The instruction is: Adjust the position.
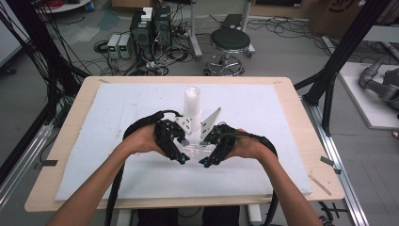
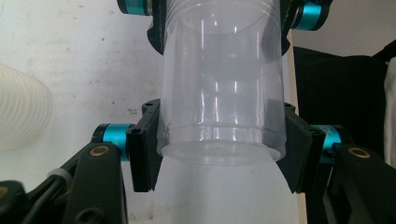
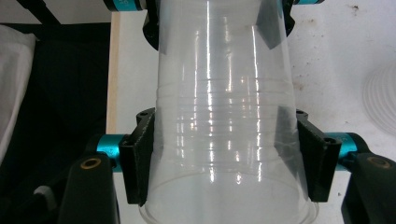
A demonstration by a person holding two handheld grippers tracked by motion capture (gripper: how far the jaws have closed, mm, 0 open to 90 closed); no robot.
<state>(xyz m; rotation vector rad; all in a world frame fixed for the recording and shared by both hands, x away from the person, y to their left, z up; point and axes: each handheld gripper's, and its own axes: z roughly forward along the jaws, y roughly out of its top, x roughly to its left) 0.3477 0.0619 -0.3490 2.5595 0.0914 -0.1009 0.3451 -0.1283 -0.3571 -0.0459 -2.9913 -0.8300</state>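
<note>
Cup stack [image 1: 192, 101] blocks just behind grippers; sides free.

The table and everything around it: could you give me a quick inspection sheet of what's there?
Surface: wooden table under a white mat.
Job's things: a clear plastic cup held level between both grippers; a white stack of cups stands upright behind.
Clutter: nothing seen.
Grippers: left gripper clamps the cup near its base, right gripper near its rim.
Cables: black cables loop from both grippers.
Surroundings: stool, computer boxes, floor wiring.
</note>
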